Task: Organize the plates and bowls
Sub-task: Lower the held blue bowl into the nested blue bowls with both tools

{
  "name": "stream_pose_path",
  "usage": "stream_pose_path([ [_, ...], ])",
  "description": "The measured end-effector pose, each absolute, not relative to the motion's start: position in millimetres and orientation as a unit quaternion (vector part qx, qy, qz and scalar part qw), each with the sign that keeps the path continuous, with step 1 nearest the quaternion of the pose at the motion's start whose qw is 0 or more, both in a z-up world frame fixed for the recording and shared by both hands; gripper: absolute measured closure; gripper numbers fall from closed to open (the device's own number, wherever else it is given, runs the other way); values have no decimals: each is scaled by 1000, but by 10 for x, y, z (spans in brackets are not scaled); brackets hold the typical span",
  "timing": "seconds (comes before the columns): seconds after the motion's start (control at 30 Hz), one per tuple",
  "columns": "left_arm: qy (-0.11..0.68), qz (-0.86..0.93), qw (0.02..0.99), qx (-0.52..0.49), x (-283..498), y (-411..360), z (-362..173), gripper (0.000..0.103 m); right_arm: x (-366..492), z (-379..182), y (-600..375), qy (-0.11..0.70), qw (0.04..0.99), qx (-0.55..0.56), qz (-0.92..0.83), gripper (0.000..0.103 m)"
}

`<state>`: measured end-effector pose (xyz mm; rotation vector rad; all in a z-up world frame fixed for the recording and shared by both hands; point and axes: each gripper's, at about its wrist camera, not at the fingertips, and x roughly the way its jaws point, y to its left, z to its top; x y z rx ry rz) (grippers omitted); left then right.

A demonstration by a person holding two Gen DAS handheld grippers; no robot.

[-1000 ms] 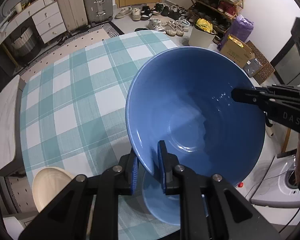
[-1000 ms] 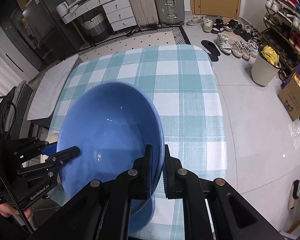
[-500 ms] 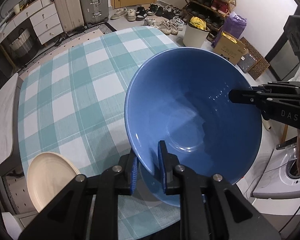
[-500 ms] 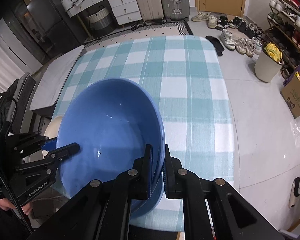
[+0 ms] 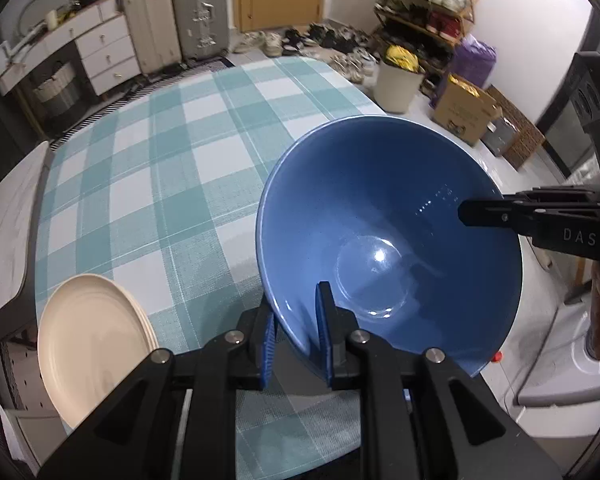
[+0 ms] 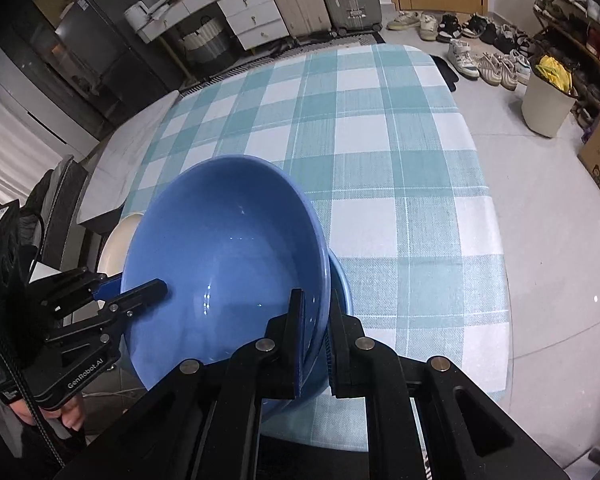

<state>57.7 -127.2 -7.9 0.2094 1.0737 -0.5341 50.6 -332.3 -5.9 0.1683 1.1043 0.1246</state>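
Note:
A large blue bowl [image 5: 388, 232] is held in the air over the near edge of the checked table [image 5: 172, 184], tilted. My left gripper [image 5: 296, 332] is shut on its near rim. My right gripper [image 6: 314, 340] is shut on the opposite rim; the bowl also shows in the right wrist view [image 6: 224, 256]. The right gripper's finger [image 5: 500, 216] reaches in from the right. A second blue dish [image 6: 342, 284] lies on the table under the bowl, mostly hidden. A cream plate [image 5: 88, 340] lies at the table's near left corner.
The teal and white checked cloth [image 6: 360, 128] covers the table. A padded bench [image 5: 8, 216] runs along the left side. On the floor to the right are a bin [image 5: 398, 80], a cardboard box [image 5: 464, 112] and a shoe rack [image 5: 424, 4].
Both grippers have lifted the blue bowl higher and back from the table. More of the cream plate and of the table's near edge shows now.

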Motion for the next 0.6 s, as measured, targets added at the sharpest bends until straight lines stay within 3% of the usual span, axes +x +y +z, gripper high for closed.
stream_pose_path([
  [0.6, 486, -230, 840, 72, 439, -1249, -294, 87, 197, -511, -3444, 459, 874, 148, 61, 94],
])
